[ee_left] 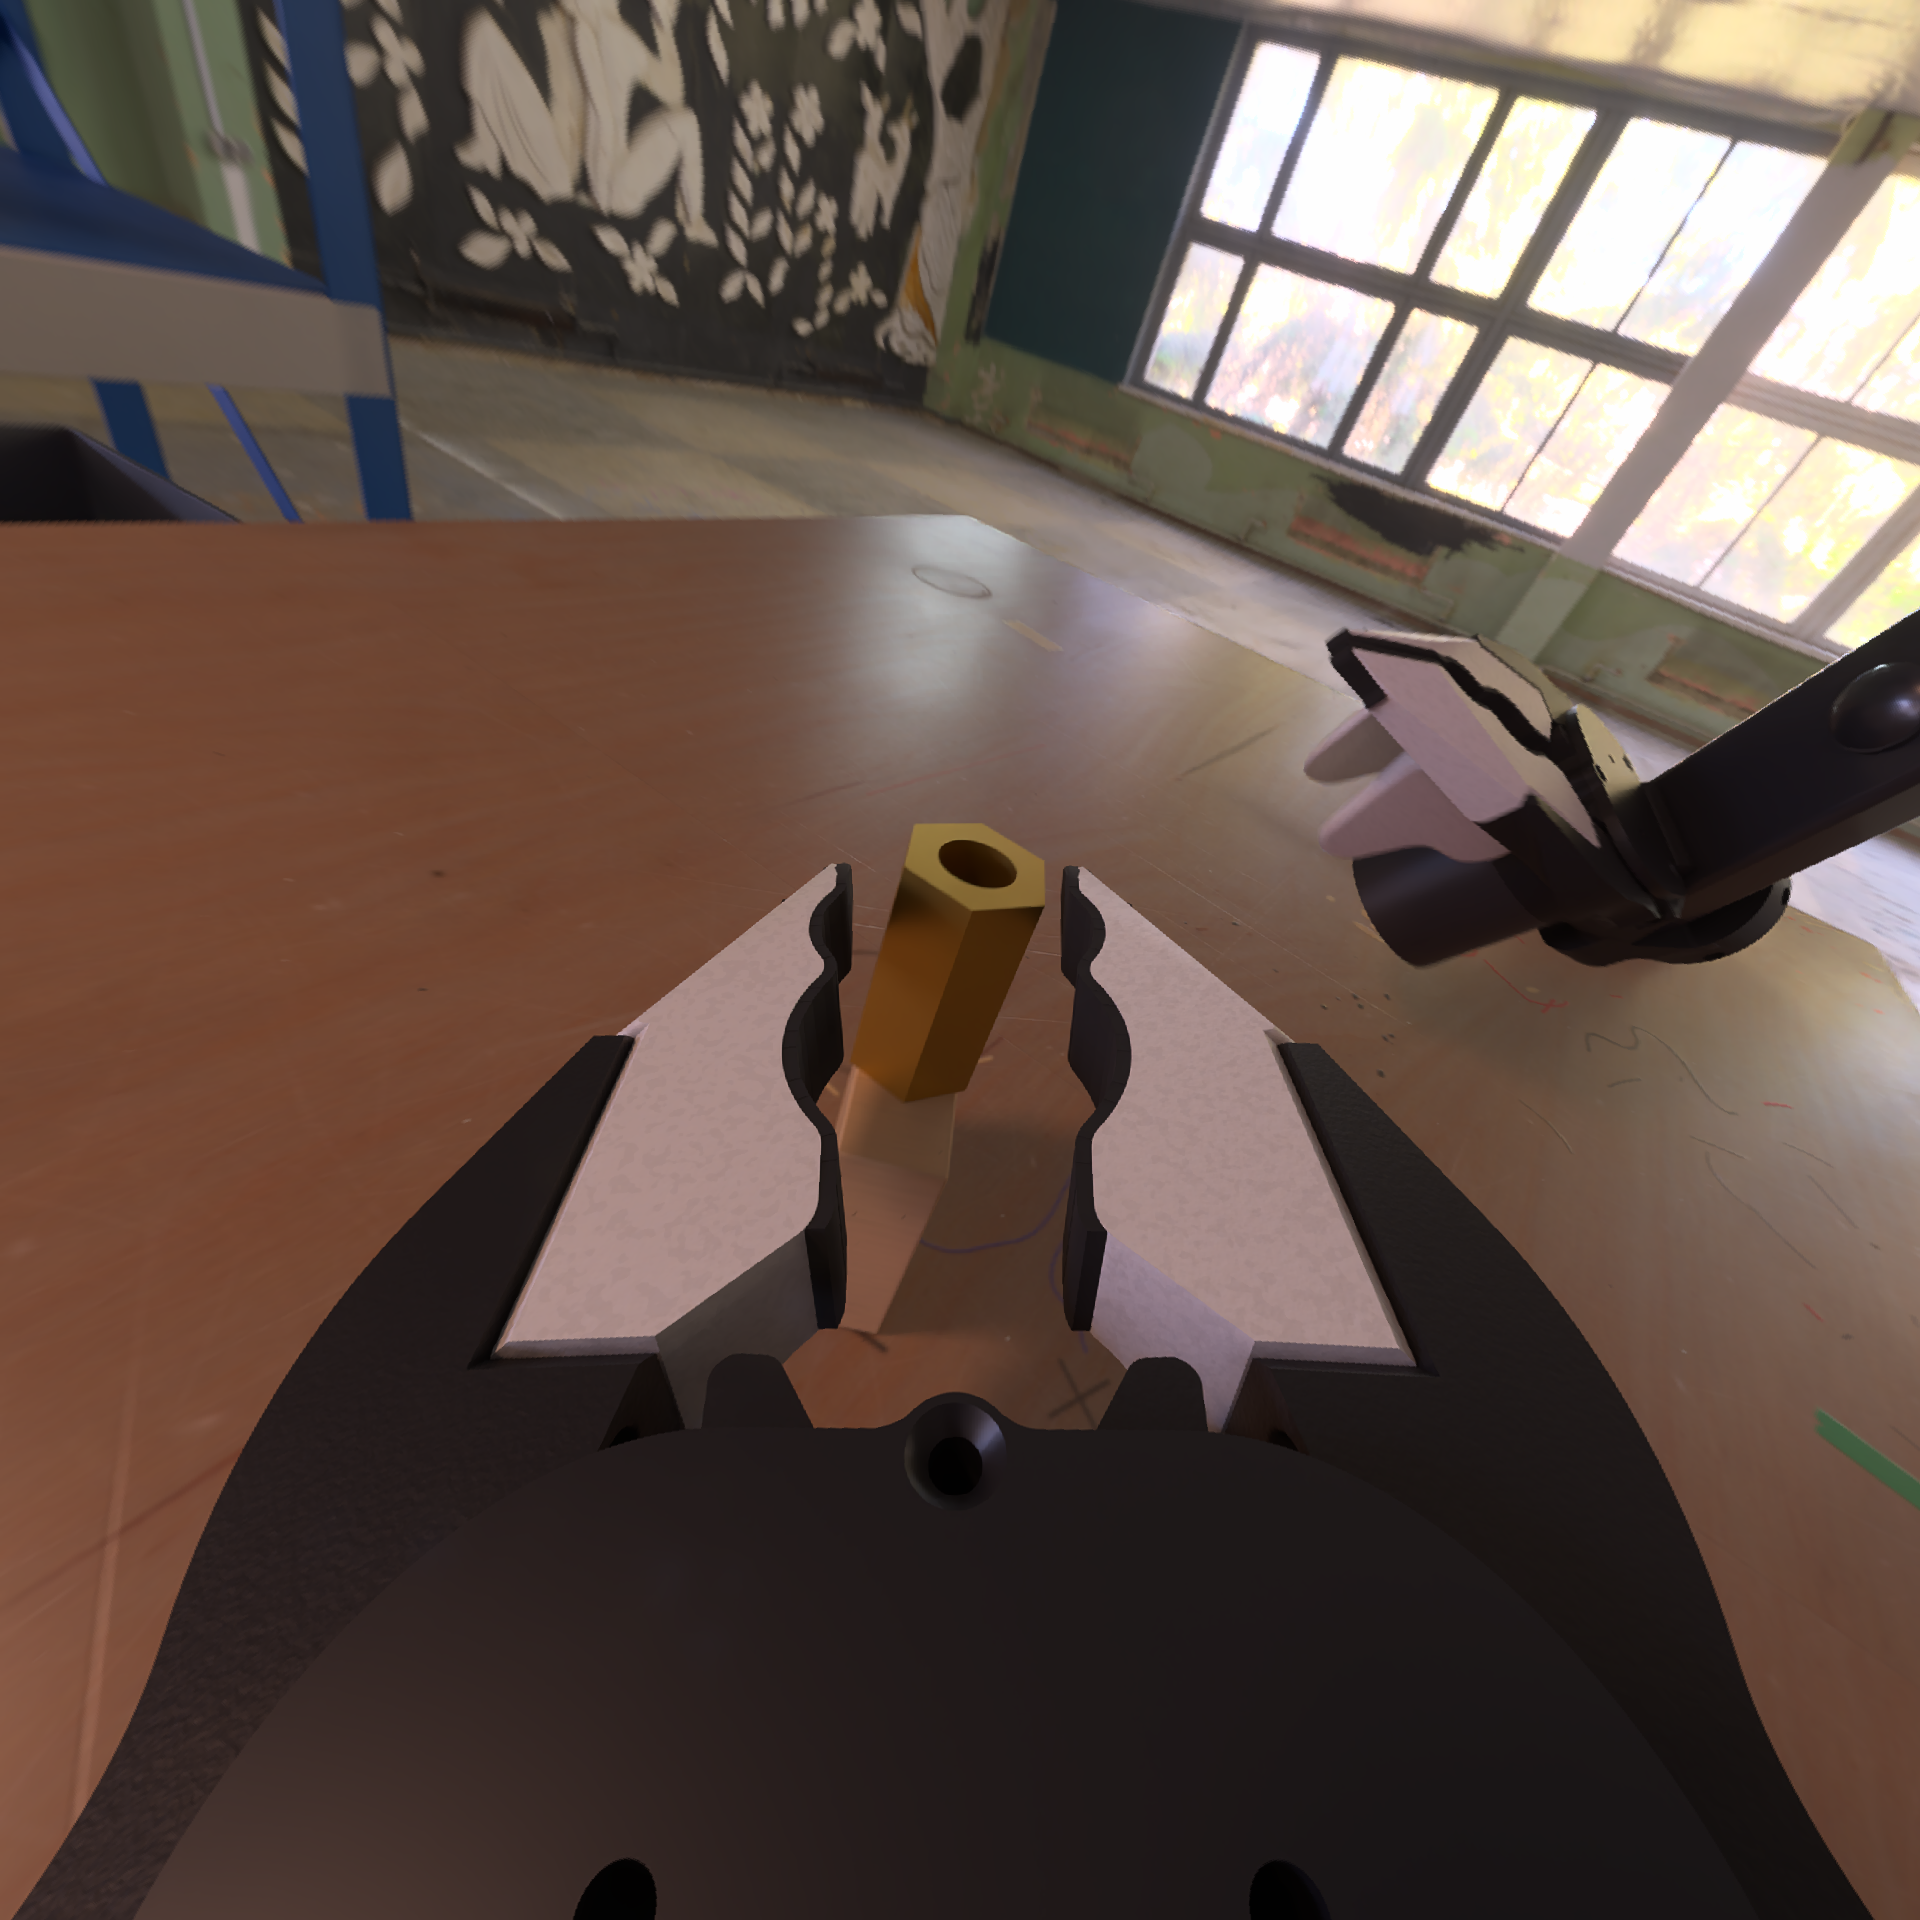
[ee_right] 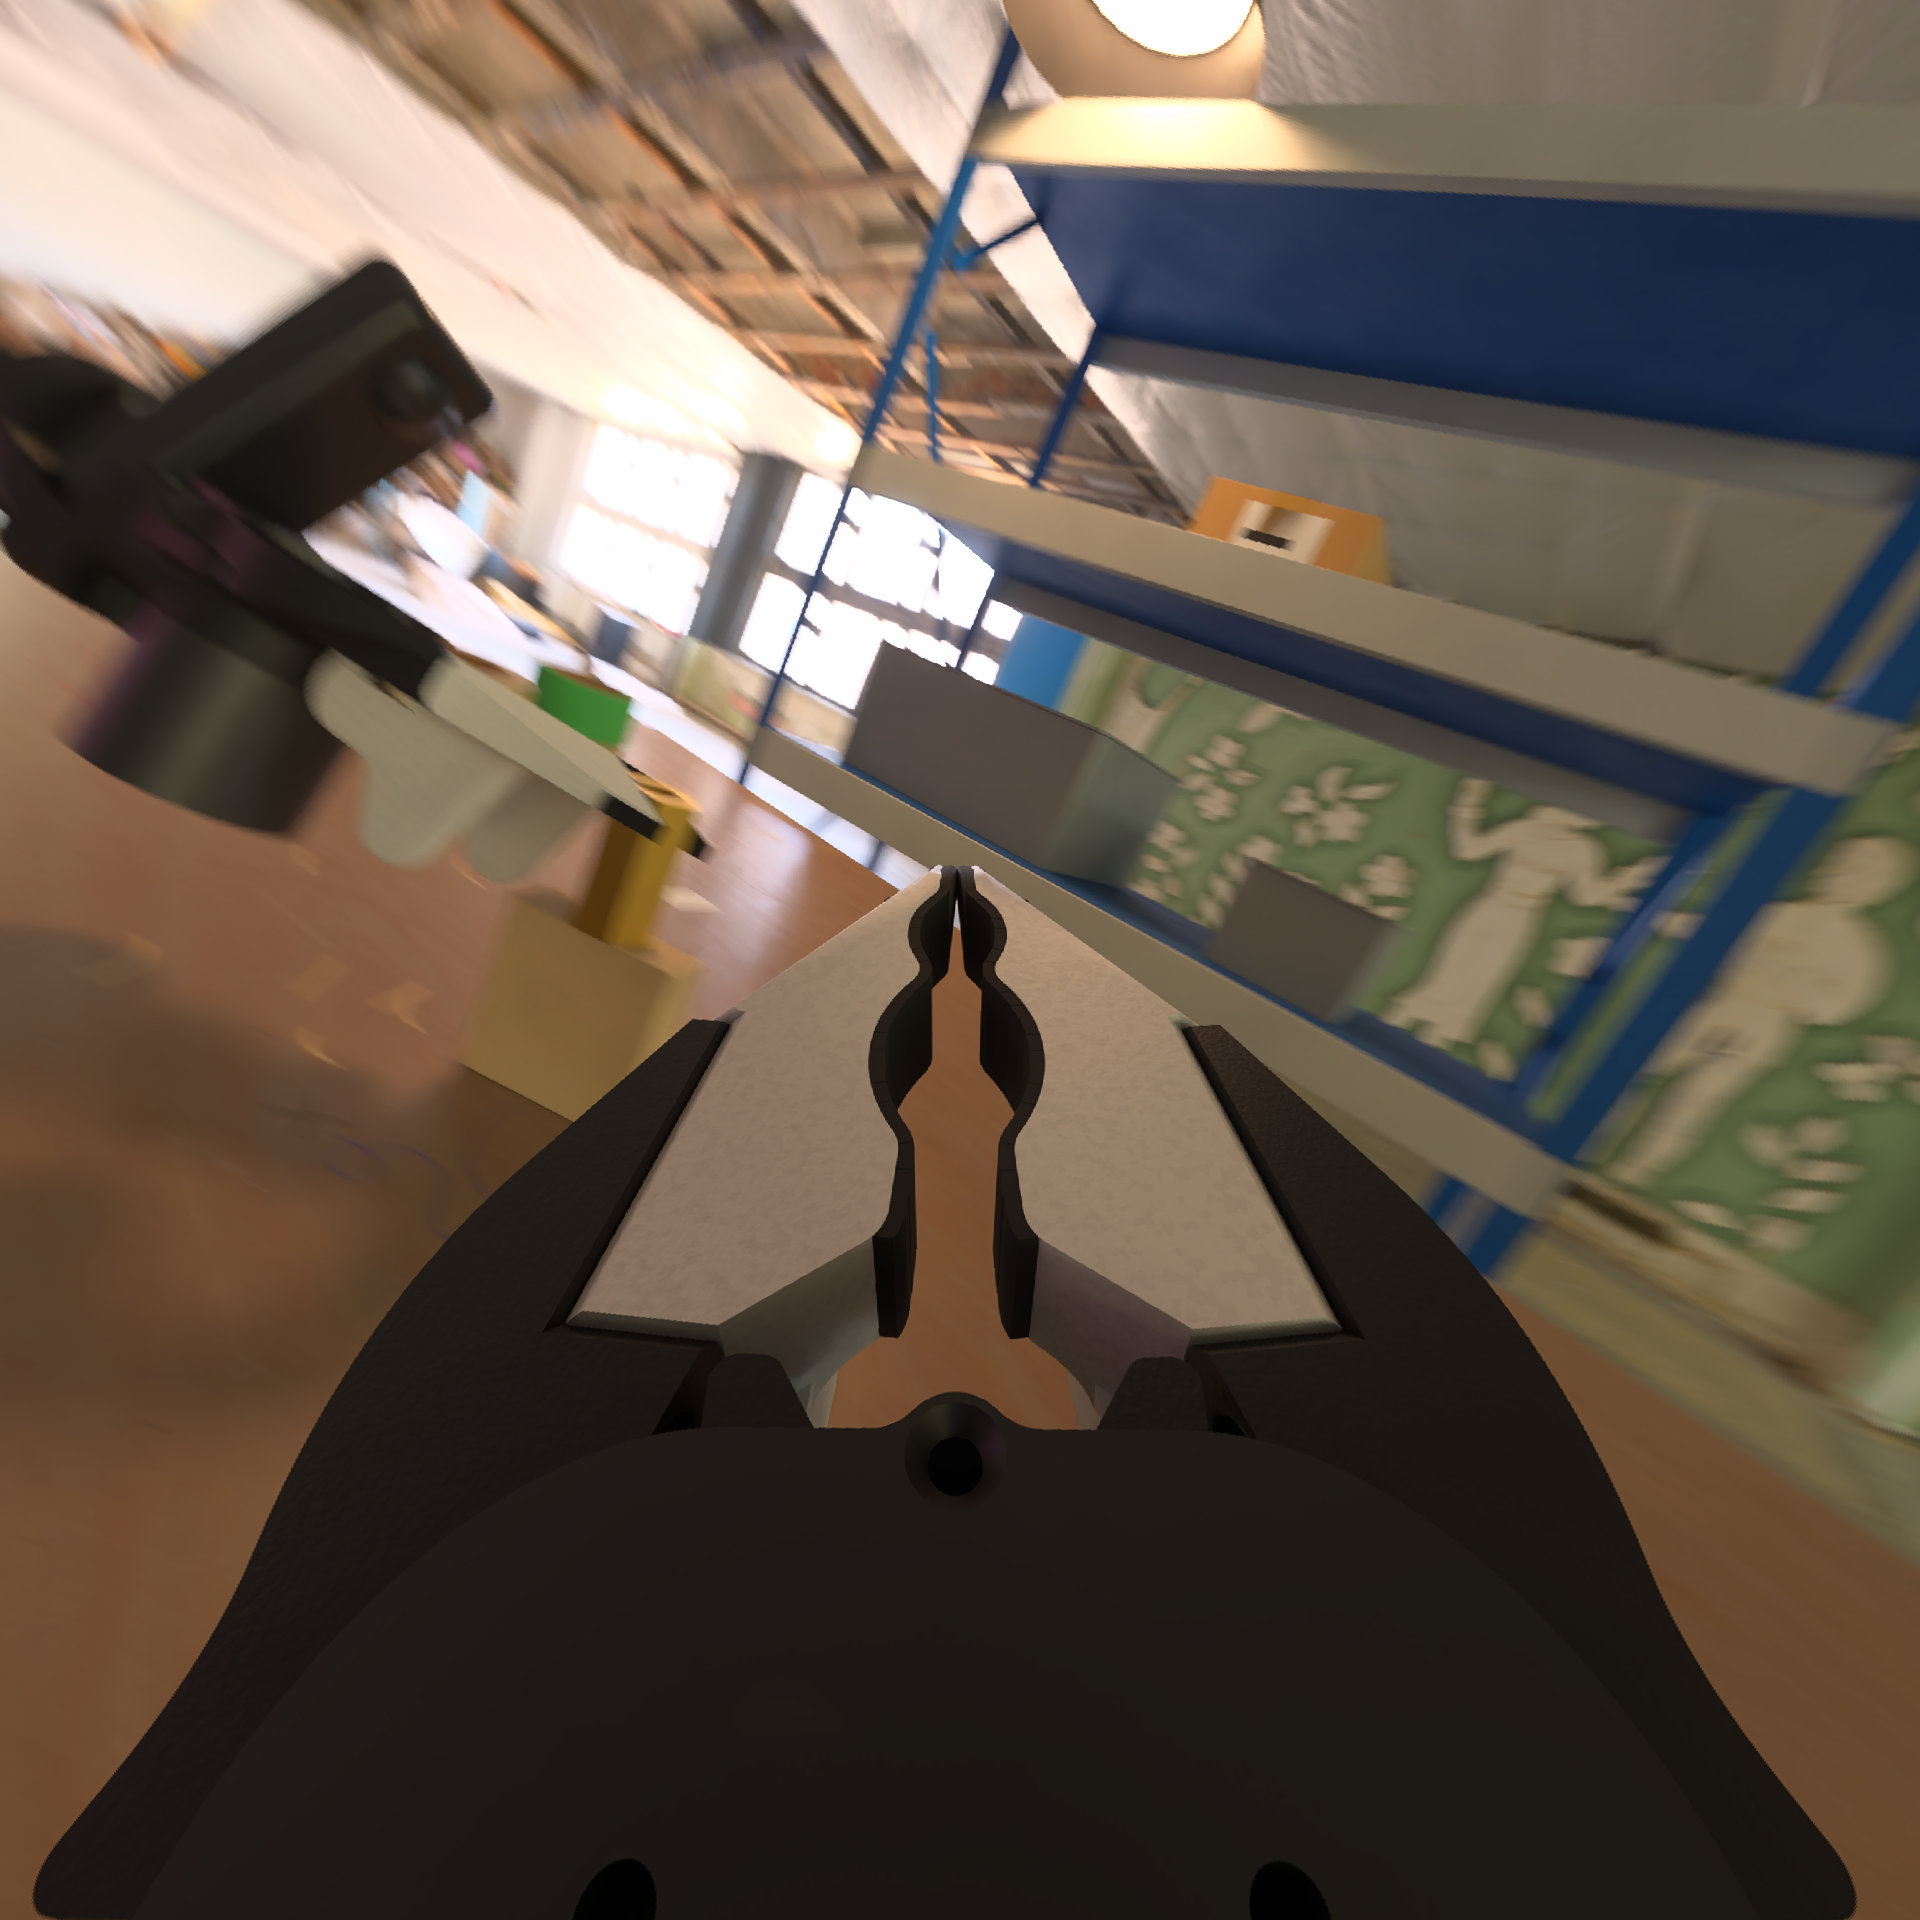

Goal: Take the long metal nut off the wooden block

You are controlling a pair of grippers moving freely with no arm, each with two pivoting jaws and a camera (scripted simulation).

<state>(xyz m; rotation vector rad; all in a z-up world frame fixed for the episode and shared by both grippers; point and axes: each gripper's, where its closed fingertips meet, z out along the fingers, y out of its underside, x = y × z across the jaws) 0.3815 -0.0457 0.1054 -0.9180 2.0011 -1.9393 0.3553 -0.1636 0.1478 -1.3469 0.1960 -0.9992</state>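
A long brass-coloured hexagonal nut (ee_left: 951, 961) stands upright on a pale wooden block (ee_left: 896, 1148) on the brown table (ee_left: 364, 831). My left gripper (ee_left: 956, 883) is open, its fingers on either side of the nut with gaps on both sides. In the right wrist view the nut (ee_right: 634, 868) and block (ee_right: 566, 997) show at the left, with the left gripper (ee_right: 582, 805) over them. My right gripper (ee_right: 956, 878) is shut and empty, to the right of the block; it also shows in the left wrist view (ee_left: 1361, 790).
Blue metal shelving (ee_right: 1455, 644) with grey boxes (ee_right: 1008, 769) stands beyond the table's far edge in the right wrist view. A green strip (ee_left: 1865, 1455) lies on the table at the right. A dark bin corner (ee_left: 73, 478) shows at the table's far left.
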